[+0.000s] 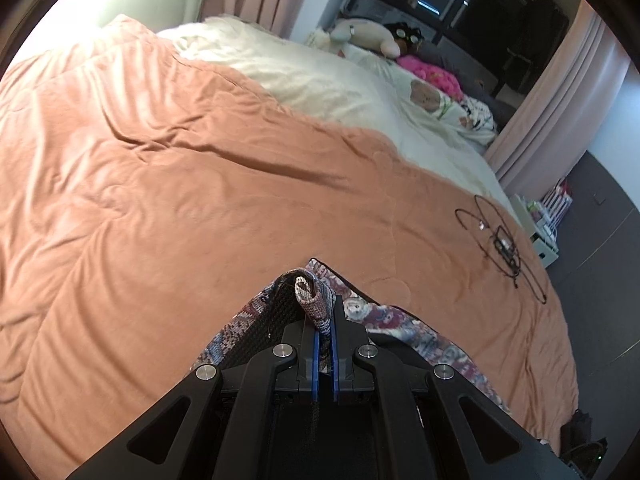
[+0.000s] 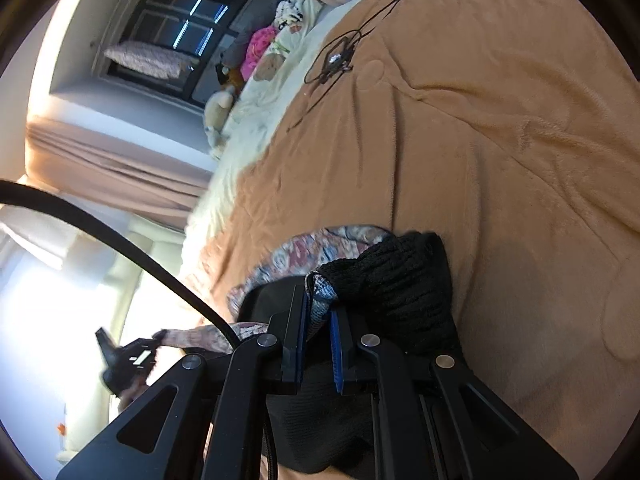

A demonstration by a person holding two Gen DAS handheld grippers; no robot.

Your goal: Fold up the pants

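The pants (image 1: 386, 316) are floral-patterned fabric with a black knit inside, and they hang over an orange bedspread (image 1: 200, 184). My left gripper (image 1: 326, 312) is shut on a rolled edge of them, which sticks up between the blue pads. In the right wrist view, my right gripper (image 2: 320, 304) is shut on a bunched fold of the pants (image 2: 316, 248), beside their black ribbed band (image 2: 404, 276). A strip of the fabric runs to a blurred black device (image 2: 128, 360) at the lower left.
A looped black cable with a small device (image 1: 502, 242) lies on the bedspread near the bed's right edge. A cream blanket (image 1: 304, 76) and plush toys (image 1: 372, 34) are at the far end. Pink curtains (image 1: 560, 108) and a dark floor flank the bed. A black cord (image 2: 120, 240) crosses the right wrist view.
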